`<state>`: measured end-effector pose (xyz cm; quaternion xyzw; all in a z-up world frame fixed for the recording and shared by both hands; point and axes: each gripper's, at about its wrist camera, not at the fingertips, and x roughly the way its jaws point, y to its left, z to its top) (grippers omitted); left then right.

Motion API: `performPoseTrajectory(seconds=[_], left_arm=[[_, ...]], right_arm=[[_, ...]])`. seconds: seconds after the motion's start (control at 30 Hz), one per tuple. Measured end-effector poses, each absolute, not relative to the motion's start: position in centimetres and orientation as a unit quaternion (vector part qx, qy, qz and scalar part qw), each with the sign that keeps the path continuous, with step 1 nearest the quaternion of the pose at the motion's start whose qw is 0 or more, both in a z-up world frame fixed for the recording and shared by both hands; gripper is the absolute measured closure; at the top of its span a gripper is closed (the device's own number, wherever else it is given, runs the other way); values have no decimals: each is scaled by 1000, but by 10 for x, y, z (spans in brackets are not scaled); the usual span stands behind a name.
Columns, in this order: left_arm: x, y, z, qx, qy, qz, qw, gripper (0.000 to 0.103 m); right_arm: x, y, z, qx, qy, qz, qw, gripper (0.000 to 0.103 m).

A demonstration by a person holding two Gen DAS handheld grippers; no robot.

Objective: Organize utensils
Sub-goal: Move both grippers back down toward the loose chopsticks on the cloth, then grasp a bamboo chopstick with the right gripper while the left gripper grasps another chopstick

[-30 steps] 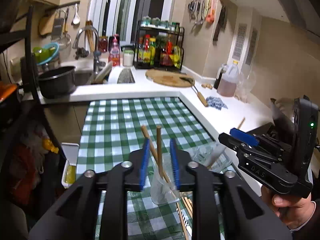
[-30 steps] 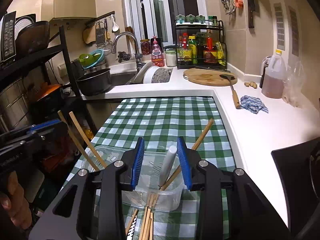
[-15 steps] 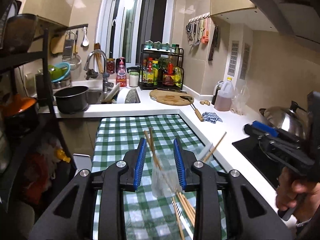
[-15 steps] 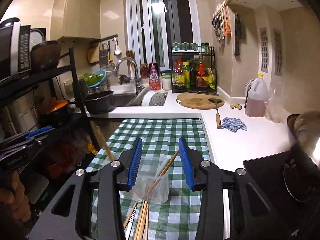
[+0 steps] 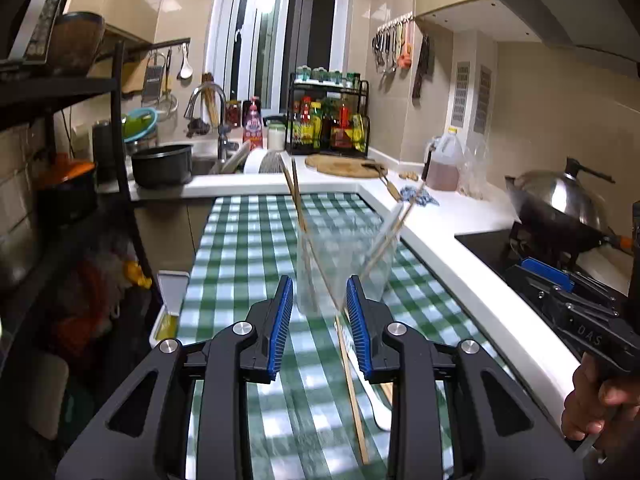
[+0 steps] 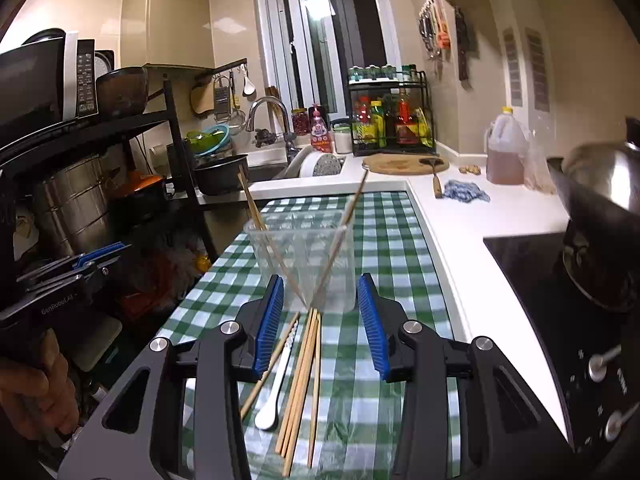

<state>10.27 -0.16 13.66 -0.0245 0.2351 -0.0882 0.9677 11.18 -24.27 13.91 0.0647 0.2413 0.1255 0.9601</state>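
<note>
On the checked counter (image 6: 384, 248) the cup (image 6: 304, 256) now stands free with chopsticks (image 6: 300, 376) loose before it, both tools, left (image 5: 320, 312) and right (image 6: 320, 316), drawn back open and empty.

You have pulled both grippers back and up: the left gripper (image 5: 319, 312) and the right gripper (image 6: 321, 314) now hang before the clear plastic cup (image 6: 303, 256) (each with its jaws parted), no more directly above it.
</note>
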Motion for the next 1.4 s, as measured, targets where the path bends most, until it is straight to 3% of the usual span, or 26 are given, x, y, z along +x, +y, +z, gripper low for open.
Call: performPoseTrajectory(seconds=[0.1,0.17,0.23,0.3,0.43,0.8,0.93,1.23,1.3,1.4], left_arm=[[95,-2,122,-30,246,-88,965,75],[91,-3,110,-33,254,-86,963,75],[88,-3,100,-33,259,-84,962,76],[86,-2,90,-40,266,-84,959,85],[79,-3,64,-53,286,-90,952,91],[85,-32,-25,-53,372,-122,918,90],[86,-36,-34,-46,376,-119,918,86],[86,-43,-35,-34,374,-126,918,84],[87,-46,-37,-31,376,-122,918,84],[87,-53,-37,-4,371,-115,921,85]], right_arm=[[101,-246,125,71,249,120,959,64],[97,-247,113,72,255,119,957,71],[95,-248,103,74,264,123,954,84],[96,-246,92,72,273,124,951,92],[102,-241,72,75,299,131,942,92],[124,-217,5,72,423,156,890,89],[126,-213,-9,65,448,149,879,77],[126,-202,-21,25,464,139,875,77],[125,-200,-21,12,461,135,877,81],[124,-200,-21,5,460,134,878,98]])
